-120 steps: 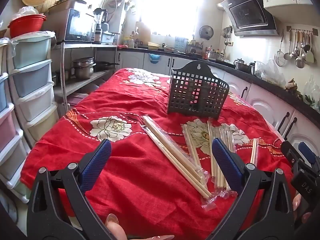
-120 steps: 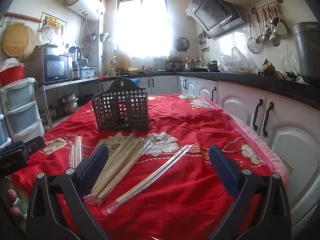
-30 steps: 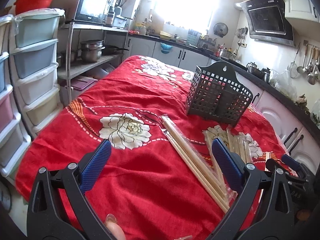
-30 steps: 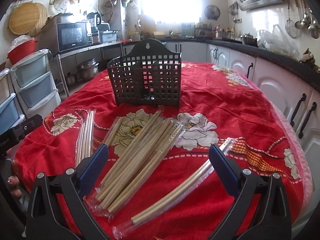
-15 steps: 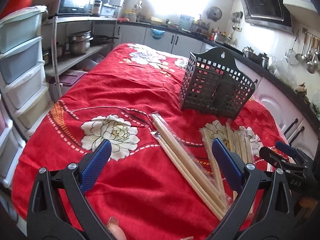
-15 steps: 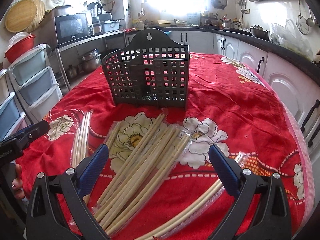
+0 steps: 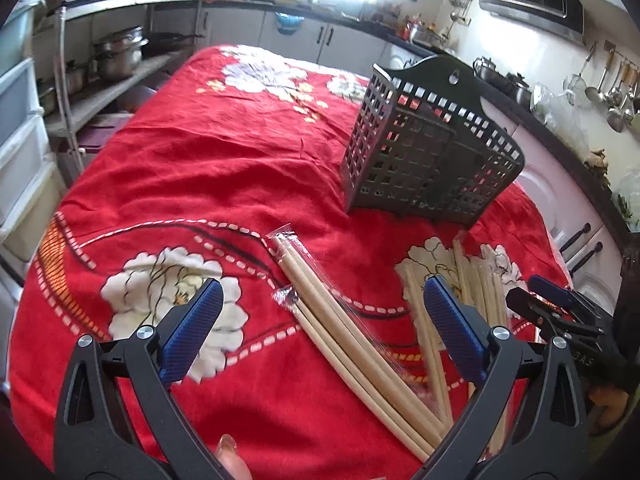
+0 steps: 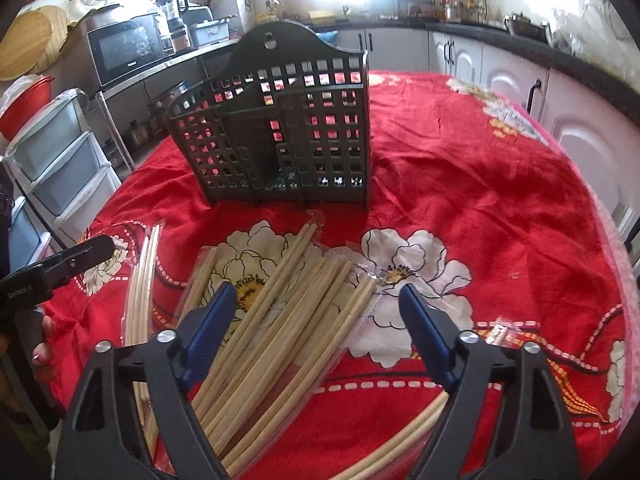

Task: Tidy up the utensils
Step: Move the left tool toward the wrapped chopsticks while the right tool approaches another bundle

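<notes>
R gripper (image 8: 316, 320) sits low over the big wrapped chopstick bundle (image 8: 280, 332), jaws have just been closing in but pads aren't on it yet: sticks lie between them, nothing gripped. Bundle's long axis runs from near-left up to far-right toward the basket (image 8: 276, 128), so roughly along the gripper's pointing line, a bit skewed; jaws straddle it crosswise, which looks right for a pinch. Likely next step: clamp the bundle, lift, tip it upright into the basket, which stands straight ahead, just past the far tips of the sticks. L gripper (image 7: 320, 328) is wide open, empty, hovering over its own wrapped pack (image 7: 340, 320), which runs near-right to far-left across its gap; basket (image 7: 432, 148) is ahead-right of it and farther off. R hand is nearer the basket and squarer to it, so I'd judge R goes first. More packs: thin one at far left (image 8: 140, 292), one at lower right (image 8: 404, 432). All on the red floral cloth (image 8: 480, 200). Writing: small white lettering on the L gripper's body as seen from the R cam, and letters like "DAS" on the R gripper's body in the L cam, neither fully legible; microwave (image 8: 128, 46) has a logo, too small to read.
</notes>
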The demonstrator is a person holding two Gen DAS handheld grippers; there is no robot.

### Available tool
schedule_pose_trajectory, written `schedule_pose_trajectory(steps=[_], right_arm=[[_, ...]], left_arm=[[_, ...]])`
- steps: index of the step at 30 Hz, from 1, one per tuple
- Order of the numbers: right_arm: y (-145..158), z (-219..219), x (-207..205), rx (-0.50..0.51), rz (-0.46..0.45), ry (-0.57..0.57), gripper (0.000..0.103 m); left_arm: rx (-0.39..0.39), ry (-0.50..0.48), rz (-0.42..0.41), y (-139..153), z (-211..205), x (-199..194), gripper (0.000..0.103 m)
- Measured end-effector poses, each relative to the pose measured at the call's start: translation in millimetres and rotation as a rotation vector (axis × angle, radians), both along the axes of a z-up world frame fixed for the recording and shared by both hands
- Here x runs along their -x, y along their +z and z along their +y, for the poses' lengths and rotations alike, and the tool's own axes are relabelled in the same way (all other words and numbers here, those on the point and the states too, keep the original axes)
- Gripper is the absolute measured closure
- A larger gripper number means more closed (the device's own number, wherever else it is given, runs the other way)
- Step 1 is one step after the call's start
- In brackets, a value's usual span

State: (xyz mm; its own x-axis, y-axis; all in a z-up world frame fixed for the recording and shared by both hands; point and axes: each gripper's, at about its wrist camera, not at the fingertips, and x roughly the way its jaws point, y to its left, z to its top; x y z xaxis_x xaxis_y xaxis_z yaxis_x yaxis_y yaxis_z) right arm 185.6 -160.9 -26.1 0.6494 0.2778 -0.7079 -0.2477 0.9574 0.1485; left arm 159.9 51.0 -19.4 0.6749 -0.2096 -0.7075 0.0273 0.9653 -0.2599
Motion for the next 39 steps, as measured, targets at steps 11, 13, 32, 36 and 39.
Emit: schedule_pose_trajectory(steps=[11, 13, 32, 36, 39], right_arm=[[-13.3, 0.8, -29.8, -0.033, 0.099, 0.022, 0.060], [-15.2, 0.4, -33.6, -0.035, 0.107, 0.021, 0.063], [-20.8, -5.7, -56.9, -0.064, 0.137, 0.012, 0.086], [-20.2, -6.1, -58.1, -0.071, 0.134, 0.012, 0.086], [-20.1, -6.5, -58.4, -0.075, 0.135, 0.012, 0.087]], left_arm=[[0.097, -0.004, 0.119, -17.7, 23.9, -44.2, 0.013], [0.105, 0.005, 0.136, -19.4, 29.4, -50.5, 0.018], [0.220, -0.037, 0.262, -31.5, 44.3, -83.1, 0.062], [0.195, -0.050, 0.267, -31.8, 39.3, -88.7, 0.070], [0.173, -0.052, 0.269, -33.8, 37.0, -94.5, 0.076]])
